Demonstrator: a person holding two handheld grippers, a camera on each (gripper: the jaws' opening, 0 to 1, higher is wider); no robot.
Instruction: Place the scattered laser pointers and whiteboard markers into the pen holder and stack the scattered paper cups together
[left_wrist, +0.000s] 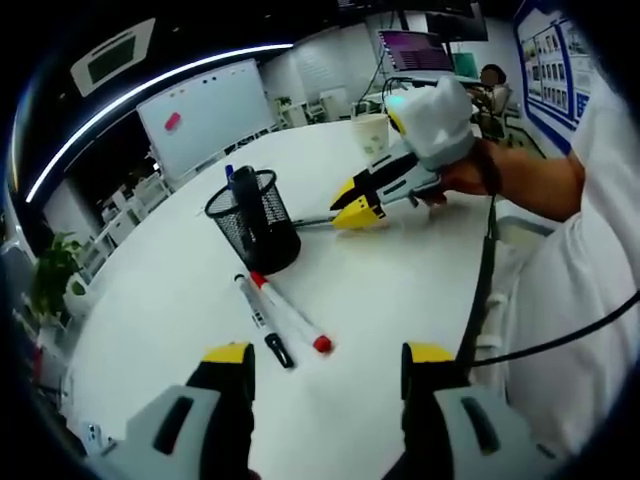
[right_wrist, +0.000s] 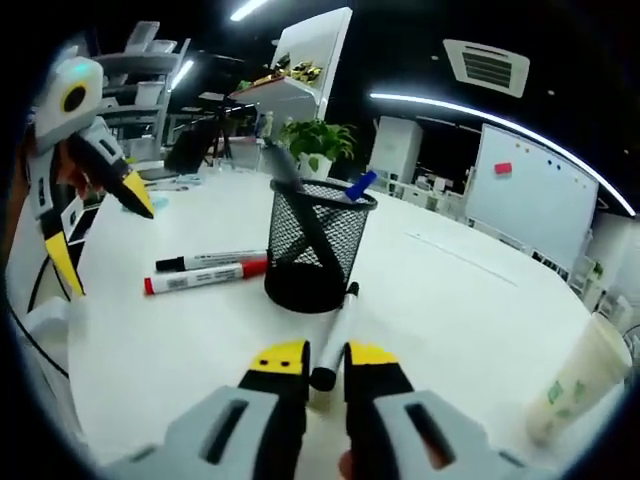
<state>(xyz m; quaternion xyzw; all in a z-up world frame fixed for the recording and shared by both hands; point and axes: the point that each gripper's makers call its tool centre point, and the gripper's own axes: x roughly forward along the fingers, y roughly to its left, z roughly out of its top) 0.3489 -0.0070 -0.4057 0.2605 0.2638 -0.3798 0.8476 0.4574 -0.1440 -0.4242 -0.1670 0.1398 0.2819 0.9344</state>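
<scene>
A marker (right_wrist: 335, 335) was clamped between the jaws of the right gripper (right_wrist: 322, 375), its far end leaning against the foot of the mesh pen holder (right_wrist: 318, 250) directly ahead. To seat it well, the marker would probably need lifting above the rim and tipping upright before release. The left gripper (left_wrist: 325, 362) was held with jaws apart and nothing between them; a black-capped marker (left_wrist: 262, 320) and a red-capped marker (left_wrist: 290, 312) lay just ahead of it. In the right gripper view a stack of paper cups (right_wrist: 580, 380) was seen far to the right.
</scene>
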